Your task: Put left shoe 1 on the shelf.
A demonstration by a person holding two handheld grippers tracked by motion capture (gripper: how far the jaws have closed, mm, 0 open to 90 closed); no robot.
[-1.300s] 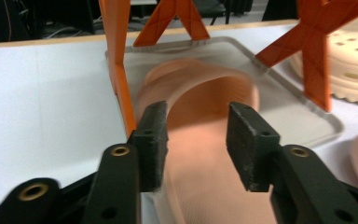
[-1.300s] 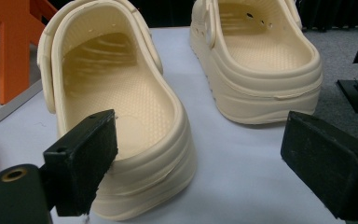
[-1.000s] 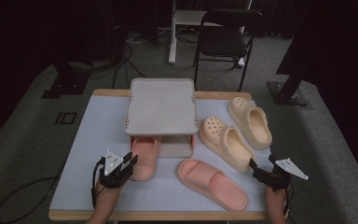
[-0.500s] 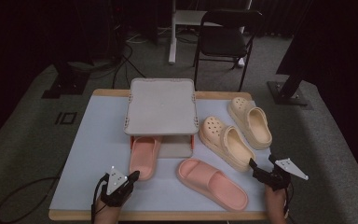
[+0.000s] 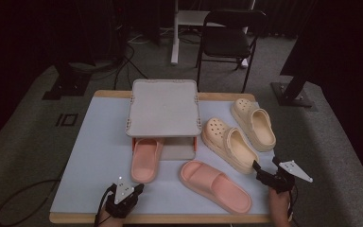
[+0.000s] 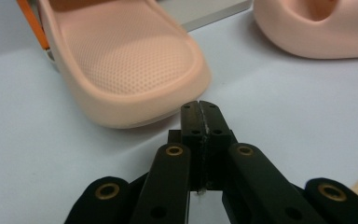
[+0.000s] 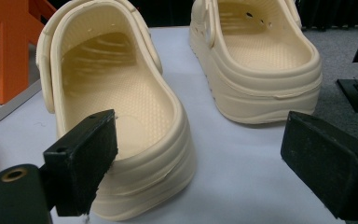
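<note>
From the high view I read this as a pause between placements: one pink slide (image 5: 145,158) lies with its toe tucked under the grey shoe rack (image 5: 163,108), heel sticking out toward me, while its mate (image 5: 215,185) lies loose on the surface (image 5: 94,142) to the right. My left claw (image 5: 138,188) sits low near the front edge, just short of that tucked slide's heel, and my right claw (image 5: 265,168) waits beside the heel of the nearer cream clog (image 5: 229,144), with the second clog (image 5: 254,124) beyond it. In the left gripper view the left claw (image 6: 200,105) is pressed together on nothing, its tips just beside the slide's rounded heel (image 6: 126,60) but apart from it; the jaws have just been closing, with nothing between them. In the right gripper view the right claw (image 7: 199,140) is spread wide, one pad at the nearer clog's heel wall (image 7: 121,116), whether touching I cannot tell. I judge the next move is the right claw's: shift across so the heel wall sits between the pads, then pinch.
</note>
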